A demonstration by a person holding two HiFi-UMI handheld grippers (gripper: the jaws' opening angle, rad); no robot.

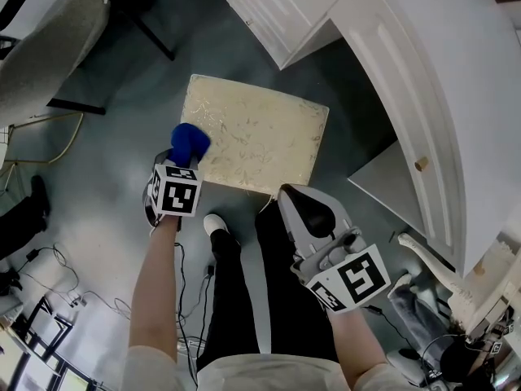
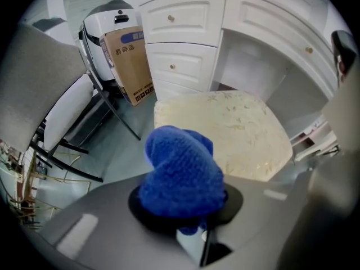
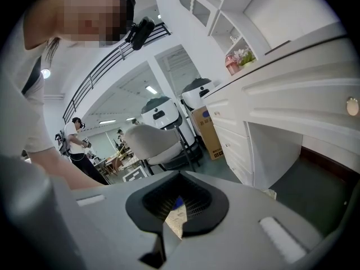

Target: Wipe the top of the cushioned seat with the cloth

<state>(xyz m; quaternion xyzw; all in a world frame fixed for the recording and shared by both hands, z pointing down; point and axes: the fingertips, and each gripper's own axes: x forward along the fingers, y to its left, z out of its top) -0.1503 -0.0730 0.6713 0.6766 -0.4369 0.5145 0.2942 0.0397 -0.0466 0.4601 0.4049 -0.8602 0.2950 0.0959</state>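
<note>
"Clamping anything, is the left tool (image 1: 182, 160)?"

"Yes. Its jaws are squeezing a bunched blue cloth (image 1: 190, 142), which is bulging out past their tips."

"Where is that cloth sitting?"

"It is hanging over the left edge of the cushioned seat (image 1: 260, 137), at the middle left of the head view. Whether it is pressing on the cream patterned top, I cannot tell. The seat is showing in the centre of the frame, with grey floor (image 1: 106, 169) around it."

"And the right tool (image 1: 314, 210)?"

"It is carrying nothing. Its jaws are drawn together, leaving only a thin slit. It is hovering just below the seat's lower right corner, over the person's dark trousers (image 1: 244, 300)."

"Around that?"

"A white cabinet (image 1: 423, 96) is filling the upper right, and a grey chair (image 1: 41, 47) is standing at the upper left."
</note>
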